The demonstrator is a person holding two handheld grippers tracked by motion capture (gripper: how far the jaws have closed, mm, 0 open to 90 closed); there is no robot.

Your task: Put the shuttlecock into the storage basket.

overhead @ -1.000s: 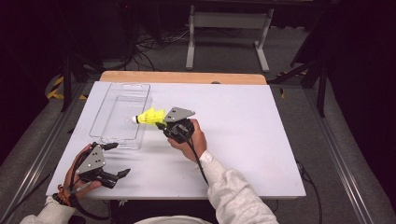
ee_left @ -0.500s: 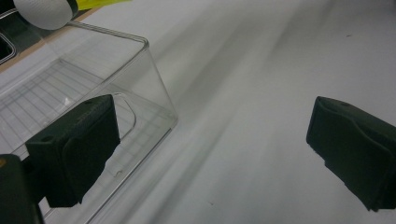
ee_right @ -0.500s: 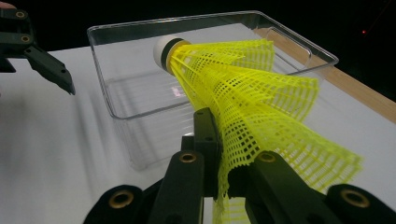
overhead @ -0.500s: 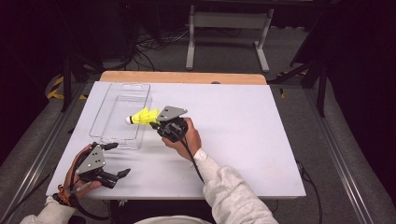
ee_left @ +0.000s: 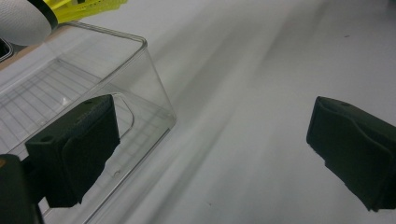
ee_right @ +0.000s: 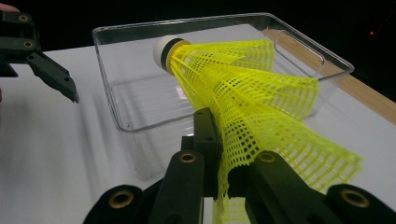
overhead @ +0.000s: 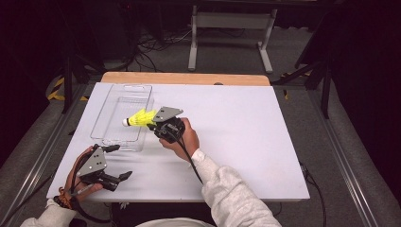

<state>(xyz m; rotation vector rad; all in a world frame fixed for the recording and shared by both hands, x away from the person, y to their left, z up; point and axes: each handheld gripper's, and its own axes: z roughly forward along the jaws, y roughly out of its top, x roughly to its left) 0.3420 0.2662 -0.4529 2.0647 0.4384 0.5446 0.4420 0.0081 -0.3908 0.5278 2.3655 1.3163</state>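
A yellow shuttlecock (overhead: 138, 118) with a white cork tip hangs over the right side of a clear plastic bin (overhead: 109, 120), cork pointing left. My right gripper (overhead: 152, 123) is shut on the skirt's edge; in the right gripper view the jaws pinch the yellow mesh (ee_right: 261, 116) and the cork (ee_right: 163, 49) sits above the bin (ee_right: 116, 74). My left gripper (overhead: 118, 162) rests open near the table's front left corner, nothing between its fingers (ee_left: 74, 149). In the left gripper view the bin's near corner (ee_left: 149, 79) stands just ahead, with the cork (ee_left: 21, 23) at top left.
The white table (overhead: 246, 123) spreads wide to the right of the bin. A wooden strip (overhead: 184, 78) runs along the far edge. Beyond it are metal stand legs (overhead: 227, 33) and cables on the dark floor.
My right gripper has carried the shuttlecock leftward, from beside the bin's right wall to over the bin. The left gripper has stayed put.
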